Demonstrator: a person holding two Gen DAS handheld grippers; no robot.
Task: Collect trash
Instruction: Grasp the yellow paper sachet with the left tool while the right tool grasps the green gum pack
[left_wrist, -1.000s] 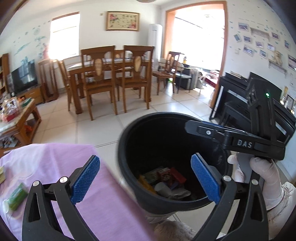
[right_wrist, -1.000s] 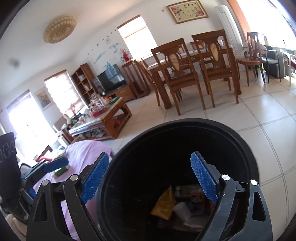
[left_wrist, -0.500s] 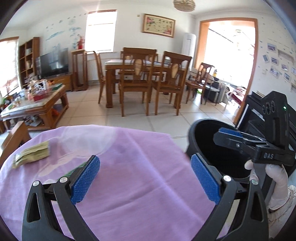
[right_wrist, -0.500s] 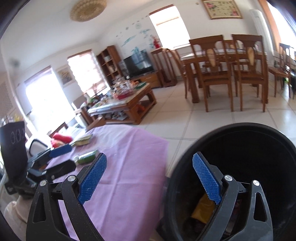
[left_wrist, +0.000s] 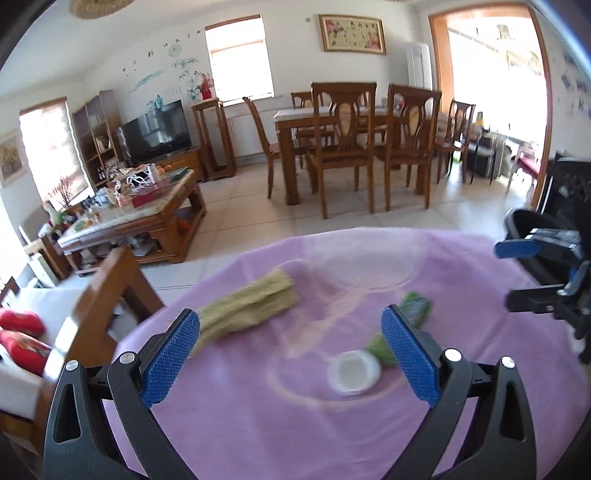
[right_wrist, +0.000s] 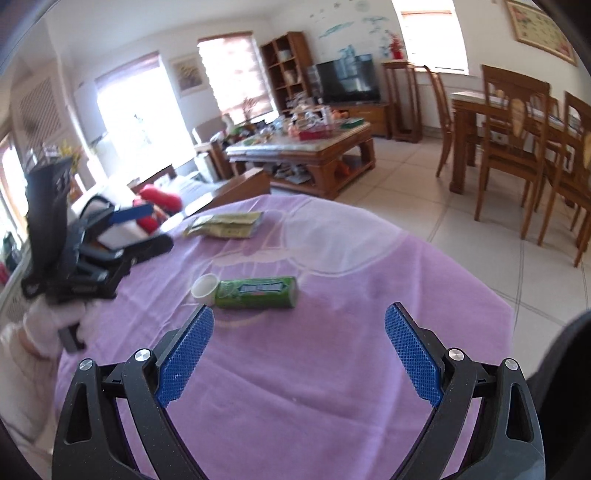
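On the purple-clothed worktop (right_wrist: 332, 369) lay three pieces of trash: one green cylindrical tube (right_wrist: 258, 292) on its side, one white cap (right_wrist: 204, 286) touching its end, and one flat yellow-green packet (right_wrist: 226, 224). Two sets of tongs were in view, the left (left_wrist: 291, 354) and the right (right_wrist: 301, 354), each with two blue pads spread apart. One black bin (left_wrist: 532, 229) showed at the worktop's edge.

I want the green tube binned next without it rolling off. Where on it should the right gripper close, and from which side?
Judging by its pose, grip the green tube at mid-body, descending from above with the right gripper so the pads close across its short width. It lies on its side on the purple cloth, long axis running left-right, white cap at the left end; the straight middle offers parallel sides.
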